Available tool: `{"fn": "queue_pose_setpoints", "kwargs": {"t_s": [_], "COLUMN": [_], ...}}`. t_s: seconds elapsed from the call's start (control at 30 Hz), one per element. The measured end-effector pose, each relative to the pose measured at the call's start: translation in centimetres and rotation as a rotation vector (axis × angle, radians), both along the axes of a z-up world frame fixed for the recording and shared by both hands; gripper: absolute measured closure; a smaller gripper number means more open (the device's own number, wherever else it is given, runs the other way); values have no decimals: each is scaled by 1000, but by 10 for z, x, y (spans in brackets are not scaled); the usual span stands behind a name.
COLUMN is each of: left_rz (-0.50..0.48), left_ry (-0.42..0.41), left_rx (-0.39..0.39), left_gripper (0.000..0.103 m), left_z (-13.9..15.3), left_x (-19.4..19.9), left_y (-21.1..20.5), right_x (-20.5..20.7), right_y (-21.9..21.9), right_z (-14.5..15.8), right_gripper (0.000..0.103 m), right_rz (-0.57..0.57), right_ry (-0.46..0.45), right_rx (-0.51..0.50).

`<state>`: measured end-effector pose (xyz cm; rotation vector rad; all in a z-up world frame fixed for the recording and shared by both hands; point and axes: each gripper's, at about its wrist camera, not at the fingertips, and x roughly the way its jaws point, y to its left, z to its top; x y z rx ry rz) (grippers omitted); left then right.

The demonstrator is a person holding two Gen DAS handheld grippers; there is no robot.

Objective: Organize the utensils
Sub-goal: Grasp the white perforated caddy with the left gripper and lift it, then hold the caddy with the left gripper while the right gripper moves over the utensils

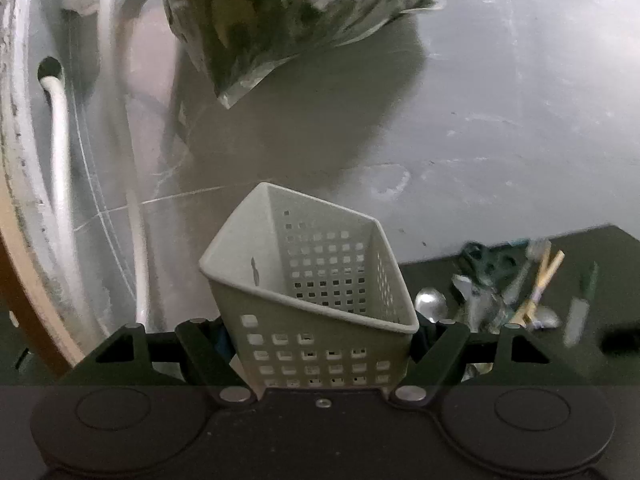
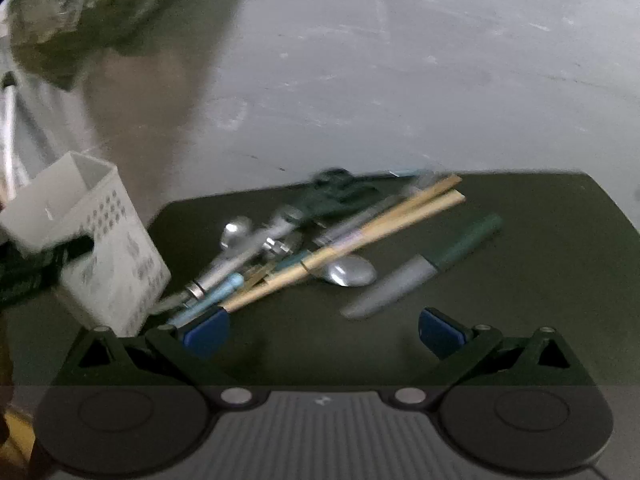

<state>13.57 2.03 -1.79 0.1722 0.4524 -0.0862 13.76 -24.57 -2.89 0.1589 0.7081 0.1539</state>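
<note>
A white perforated utensil basket is tilted between the fingers of my left gripper, which is shut on its lower walls. The right wrist view shows the same basket at the left edge of a dark mat, with a dark finger against its side. My right gripper hangs open over the mat's near part, nothing between its blue pads. A pile lies just beyond it: wooden chopsticks, a metal spoon, a green-handled knife, green scissors and a blue-handled piece.
A crumpled clear plastic bag lies on the grey surface beyond the basket. White hoses run along the left, beside a brown wooden edge. The utensil pile sits to the right of the basket.
</note>
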Motion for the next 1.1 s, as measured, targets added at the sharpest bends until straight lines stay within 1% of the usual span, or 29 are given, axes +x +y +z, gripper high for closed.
{"fn": "queue_pose_setpoints", "kwargs": {"t_s": [0.07,0.2,0.33,0.43,0.57,0.63,0.77,0.8,0.87,0.9,0.93,1.03,1.1], "left_rz": [-9,-25,-39,-43,-58,-54,-50,-49,-51,-51,-50,-44,-41], "left_ry": [1,21,23,29,38,39,44,44,46,46,46,46,46], "left_rx": [6,-18,-1,5,4,-5,-11,-10,-6,-4,-4,-8,-12], "left_gripper": [24,25,25,25,25,25,25,25,25,25,25,25,25], "left_z": [0,4,4,5,6,6,7,7,7,7,7,7,7], "left_x": [-19,-45,-68,-78,-83,-85,-85,-85,-85,-85,-84,-85,-85], "left_y": [0,0,-5,-8,-8,-7,-6,-6,-7,-8,-8,-8,-8], "right_x": [15,47,74,89,109,128,164,172,189,195,201,210,213], "right_y": [2,7,14,18,25,32,44,46,51,54,56,60,63], "right_z": [2,6,9,9,8,6,2,0,-4,-5,-6,-9,-12], "right_gripper": [0,0,0,0,0,0,1,2,10,11,14,26,30], "right_rz": [68,190,245,276,369,449,530,546,569,576,586,607,622], "right_ry": [-22,-49,-59,-65,-87,-69,-37,-20,9,21,35,66,85], "right_rx": [4,6,-6,1,30,43,63,75,80,74,73,64,51]}}
